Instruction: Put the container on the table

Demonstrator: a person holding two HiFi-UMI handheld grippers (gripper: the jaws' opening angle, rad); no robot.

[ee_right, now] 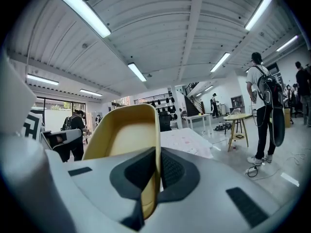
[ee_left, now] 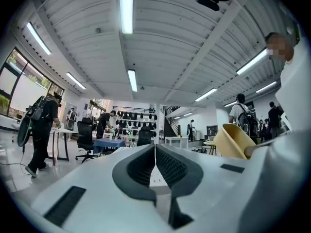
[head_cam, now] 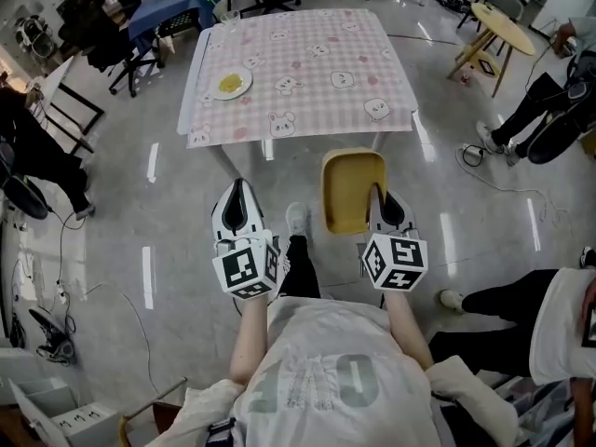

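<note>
A yellow rectangular container (head_cam: 350, 190) hangs in the air just short of the table (head_cam: 307, 110), which has a pink checked cloth. My right gripper (head_cam: 383, 196) is shut on the container's (ee_right: 122, 149) right rim, one pad inside the wall and one outside. My left gripper (head_cam: 237, 200) is level with it on the left, shut and holding nothing; its jaws (ee_left: 155, 166) meet with no gap. In the left gripper view the container (ee_left: 232, 141) shows at the right.
A white plate with yellow food (head_cam: 230, 85) lies on the table's left side. Office chairs (head_cam: 140, 59) and a blue table (head_cam: 177, 3) stand beyond at the left. A round wooden stool table (head_cam: 494, 31) and people's legs (head_cam: 531, 110) are at the right. Cables (head_cam: 484, 170) lie on the floor.
</note>
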